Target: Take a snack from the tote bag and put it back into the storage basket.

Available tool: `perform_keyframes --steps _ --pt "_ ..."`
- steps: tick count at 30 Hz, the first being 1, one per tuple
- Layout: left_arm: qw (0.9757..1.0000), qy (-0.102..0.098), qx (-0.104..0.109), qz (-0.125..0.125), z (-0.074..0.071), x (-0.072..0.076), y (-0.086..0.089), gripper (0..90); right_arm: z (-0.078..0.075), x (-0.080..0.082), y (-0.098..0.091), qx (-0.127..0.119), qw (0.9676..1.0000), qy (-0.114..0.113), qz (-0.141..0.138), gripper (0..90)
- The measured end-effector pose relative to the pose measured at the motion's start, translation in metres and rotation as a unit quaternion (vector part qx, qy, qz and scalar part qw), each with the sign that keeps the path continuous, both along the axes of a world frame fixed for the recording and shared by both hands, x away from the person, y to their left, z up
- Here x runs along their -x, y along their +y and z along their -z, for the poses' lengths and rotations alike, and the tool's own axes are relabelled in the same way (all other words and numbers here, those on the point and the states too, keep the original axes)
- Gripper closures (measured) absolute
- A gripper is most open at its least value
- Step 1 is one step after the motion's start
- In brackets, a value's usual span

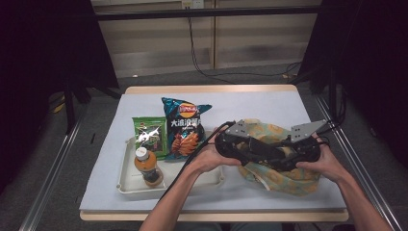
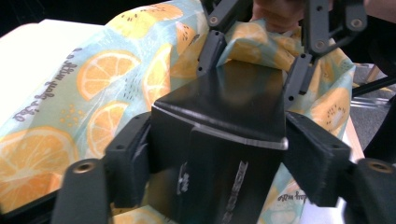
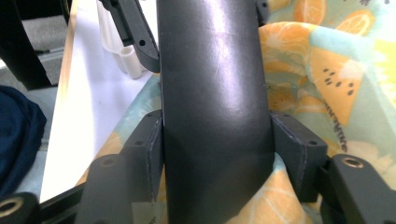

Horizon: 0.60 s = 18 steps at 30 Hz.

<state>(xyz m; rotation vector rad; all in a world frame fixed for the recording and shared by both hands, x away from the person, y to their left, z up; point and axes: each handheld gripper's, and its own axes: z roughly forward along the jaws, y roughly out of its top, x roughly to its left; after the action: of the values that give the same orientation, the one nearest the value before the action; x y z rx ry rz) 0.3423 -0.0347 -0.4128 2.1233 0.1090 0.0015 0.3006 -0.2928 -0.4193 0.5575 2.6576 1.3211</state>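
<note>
A fabric bag [image 1: 284, 180] printed with orange slices lies on the right half of the table. Over it, both grippers hold one glossy black flat object [image 1: 272, 151] from opposite ends. My left gripper [image 1: 243, 147] points right and is shut on the near end of the black object [image 2: 233, 107], with its pads against both sides. My right gripper [image 1: 288, 154] points left and is shut on the other end of it [image 3: 210, 70]. In the left gripper view the right gripper [image 2: 254, 60] clamps the far end, with the bag [image 2: 107, 79] spread underneath. The bag [image 3: 327, 79] also lies under the right gripper [image 3: 217, 144].
A white tray [image 1: 126, 185] at the left front holds a bottle of amber drink [image 1: 146, 166]. A green snack pack [image 1: 150, 134] and a blue chips bag [image 1: 185, 127] lie across its far rim. A white cover [image 1: 269, 103] drapes the table.
</note>
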Motion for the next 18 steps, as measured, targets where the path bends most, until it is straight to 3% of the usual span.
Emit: perform_keyframes --steps 9,18 --pt "0.9997 0.019 0.013 0.0 -0.006 -0.002 0.008 41.8 -0.006 -0.001 -0.009 -0.016 0.9994 0.005 0.03 26.8" --pt "0.999 0.018 0.022 -0.033 -0.016 -0.005 0.019 43.0 -0.01 0.005 -0.019 -0.019 0.998 0.003 0.061 18.2"
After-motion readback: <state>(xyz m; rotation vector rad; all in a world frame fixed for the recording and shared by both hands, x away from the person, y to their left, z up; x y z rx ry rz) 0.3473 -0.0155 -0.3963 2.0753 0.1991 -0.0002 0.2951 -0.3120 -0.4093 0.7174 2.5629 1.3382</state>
